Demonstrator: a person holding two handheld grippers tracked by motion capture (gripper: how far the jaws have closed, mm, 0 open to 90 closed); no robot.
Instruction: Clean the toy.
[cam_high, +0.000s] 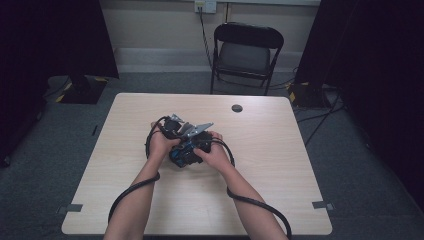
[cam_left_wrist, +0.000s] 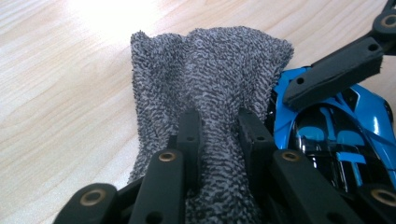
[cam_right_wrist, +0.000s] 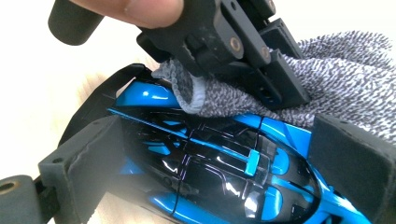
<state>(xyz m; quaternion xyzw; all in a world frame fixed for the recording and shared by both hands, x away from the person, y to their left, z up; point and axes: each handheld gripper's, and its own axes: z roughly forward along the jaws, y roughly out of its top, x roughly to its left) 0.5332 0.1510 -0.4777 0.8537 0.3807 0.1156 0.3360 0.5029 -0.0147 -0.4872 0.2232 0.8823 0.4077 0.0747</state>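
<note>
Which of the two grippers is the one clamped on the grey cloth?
The left gripper: its jaws pinch the grey cloth. The right gripper instead straddles the blue toy car, one jaw on each side.

Around the blue toy car (cam_high: 183, 154) at the table's (cam_high: 270, 165) middle, bare tabletop lies open on every side. Close in, both hands, the two grippers and a grey cloth (cam_left_wrist: 210, 84) crowd the car's top and flanks.
</note>
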